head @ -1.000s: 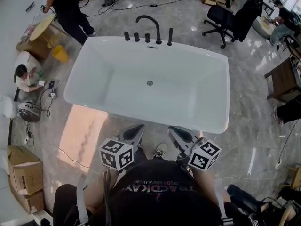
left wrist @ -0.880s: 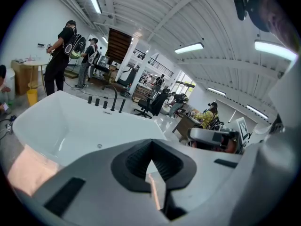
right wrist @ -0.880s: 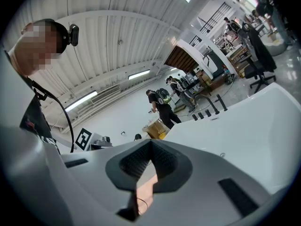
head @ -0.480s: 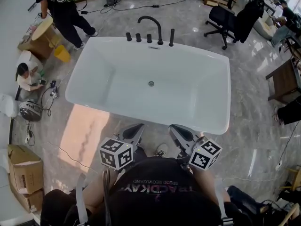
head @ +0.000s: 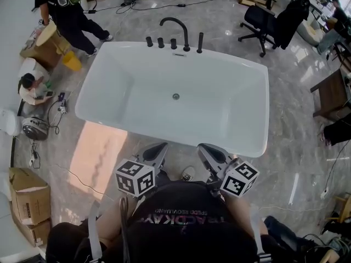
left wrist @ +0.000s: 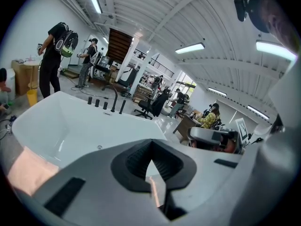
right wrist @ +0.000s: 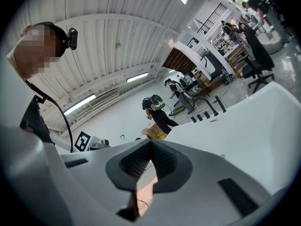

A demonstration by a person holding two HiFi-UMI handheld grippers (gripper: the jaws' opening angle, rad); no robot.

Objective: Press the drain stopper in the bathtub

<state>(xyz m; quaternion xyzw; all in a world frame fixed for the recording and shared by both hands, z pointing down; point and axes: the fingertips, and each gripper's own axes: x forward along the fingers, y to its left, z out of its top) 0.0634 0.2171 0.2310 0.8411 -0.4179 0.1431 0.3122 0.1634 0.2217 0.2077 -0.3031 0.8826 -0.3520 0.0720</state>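
Observation:
The white bathtub (head: 230, 92) fills the middle of the head view. Its small round drain stopper (head: 175, 96) sits in the tub floor, below the black arched faucet (head: 174, 29) on the far rim. My left gripper (head: 157, 149) and right gripper (head: 207, 150) hover side by side close to my chest, just short of the tub's near rim and well away from the stopper. Both are shut with nothing between the pads. The left gripper view shows the left gripper (left wrist: 151, 145) before the tub with the stopper (left wrist: 99, 147) far off. Past the right gripper (right wrist: 150, 146) I see the stopper (right wrist: 223, 157).
A standing person (head: 68, 15) and a crouching person (head: 30, 89) are left of the tub, beside a yellow bucket (head: 71, 62). Cardboard boxes (head: 27, 204) lie at lower left. A black office chair (head: 263, 21) and a wooden table (head: 332, 92) stand at the right.
Both grippers have stayed almost where they were. The standing person at top left has walked further left, and my view has shifted slightly.

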